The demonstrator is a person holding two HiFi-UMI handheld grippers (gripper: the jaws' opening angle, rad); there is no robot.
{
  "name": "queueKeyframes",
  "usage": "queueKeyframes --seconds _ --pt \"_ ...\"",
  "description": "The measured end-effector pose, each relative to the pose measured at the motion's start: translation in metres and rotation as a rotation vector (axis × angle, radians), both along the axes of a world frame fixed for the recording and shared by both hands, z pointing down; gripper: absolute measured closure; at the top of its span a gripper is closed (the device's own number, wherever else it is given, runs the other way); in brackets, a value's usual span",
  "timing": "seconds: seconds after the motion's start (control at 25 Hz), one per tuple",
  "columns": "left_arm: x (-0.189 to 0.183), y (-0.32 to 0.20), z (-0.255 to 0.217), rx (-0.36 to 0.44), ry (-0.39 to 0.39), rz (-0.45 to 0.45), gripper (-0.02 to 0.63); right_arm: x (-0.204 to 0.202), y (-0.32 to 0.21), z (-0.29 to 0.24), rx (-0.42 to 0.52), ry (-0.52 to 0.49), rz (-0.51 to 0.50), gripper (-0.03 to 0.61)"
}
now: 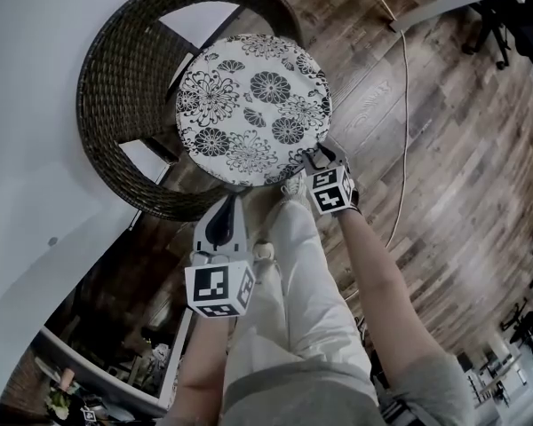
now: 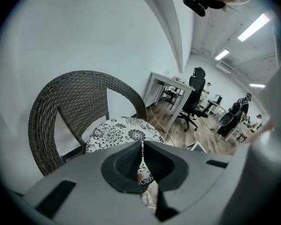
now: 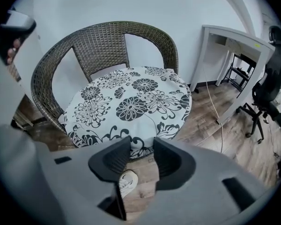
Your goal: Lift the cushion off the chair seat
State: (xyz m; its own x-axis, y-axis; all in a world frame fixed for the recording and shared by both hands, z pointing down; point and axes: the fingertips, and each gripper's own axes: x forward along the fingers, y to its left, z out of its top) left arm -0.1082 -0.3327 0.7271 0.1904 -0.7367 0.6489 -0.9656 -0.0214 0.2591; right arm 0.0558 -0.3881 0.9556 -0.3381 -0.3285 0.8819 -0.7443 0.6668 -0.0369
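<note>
A wood-plank floor (image 1: 444, 149) runs up to a white wall (image 1: 27, 149), and a wicker chair (image 1: 107, 78) stands against it. The round cushion (image 1: 253, 109), white with black flowers, lies flat on the chair's seat, not yet raised.

The right gripper (image 1: 323, 155) hangs at the cushion's near rim. Its fingers are spread with nothing between them, and in its own view the cushion's front edge lies just past their tips. Whether they brush the fabric, I cannot tell. The left gripper (image 1: 228, 204) sits further back, short of the chair's front, its fingers clenched together on nothing.

To me this looks like the reach, with the lift not begun. The right gripper would need to ease forward until the rim sits between its fingers, then close. The left would need to open and come up to the rim as well, since a soft cushion taken by one edge will likely droop.

Beyond the chair, a cable (image 1: 401, 105) trails across the floor towards a white desk (image 3: 225, 36).
</note>
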Motion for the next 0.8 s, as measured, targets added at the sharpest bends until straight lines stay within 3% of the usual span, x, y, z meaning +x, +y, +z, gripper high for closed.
queueKeyframes --seconds 0.12,0.32,0.8 --pt "0.001 0.0 -0.003 0.003 0.001 0.002 0.6 -0.001 -0.001 -0.001 0.001 0.011 0.016 0.442" --pt "-0.003 -0.006 -0.012 0.008 -0.002 0.003 0.6 -0.007 -0.002 -0.006 -0.018 0.019 0.006 0.54" --pt "-0.009 -0.001 -0.052 0.052 -0.015 0.008 0.6 -0.01 0.008 -0.056 0.001 0.006 0.016 0.549"
